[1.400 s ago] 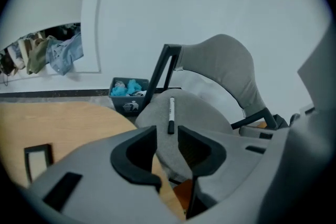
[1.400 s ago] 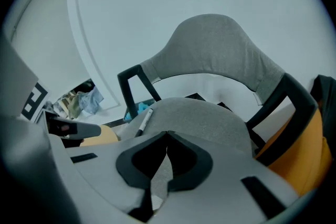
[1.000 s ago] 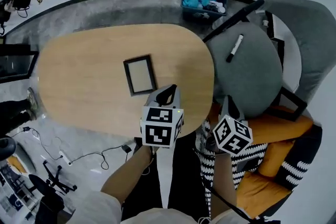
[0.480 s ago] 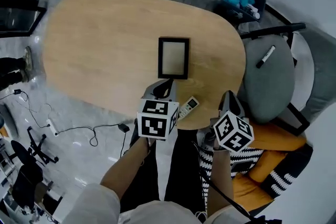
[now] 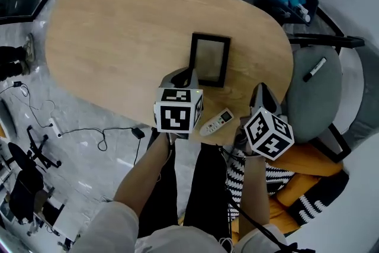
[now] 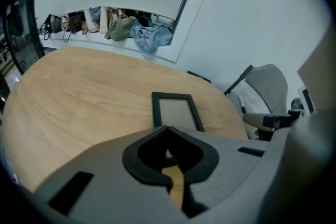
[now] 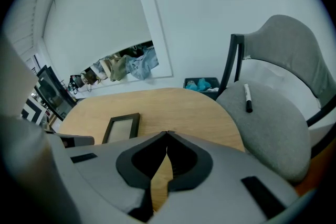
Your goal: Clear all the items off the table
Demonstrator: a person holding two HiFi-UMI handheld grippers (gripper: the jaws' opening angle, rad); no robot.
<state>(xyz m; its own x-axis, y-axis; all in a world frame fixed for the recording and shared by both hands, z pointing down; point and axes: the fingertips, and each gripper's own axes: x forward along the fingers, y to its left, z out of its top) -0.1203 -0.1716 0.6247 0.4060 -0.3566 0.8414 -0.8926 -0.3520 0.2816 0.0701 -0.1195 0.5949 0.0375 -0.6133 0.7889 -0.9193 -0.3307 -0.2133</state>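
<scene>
My left gripper (image 5: 188, 75) and right gripper (image 5: 261, 90) both have their jaws pressed together on nothing, above the table's (image 5: 118, 26) near edge. The picture frame (image 5: 209, 60) lies flat just beyond the left one. The remote (image 5: 216, 122) lies between them.

The head view looks steeply down from above the person onto the oval light wooden table (image 5: 118, 26), taking in its whole top and the floor around it. The left gripper view sits low and close over the table's near edge, riding on the left gripper (image 5: 189, 75) and facing the far wall. The right gripper view rides on the right gripper (image 5: 261, 89) further right, also facing far, and catches the grey padded chair (image 7: 273, 128). All three views share the table and the black rectangular picture frame (image 5: 209, 60).
</scene>
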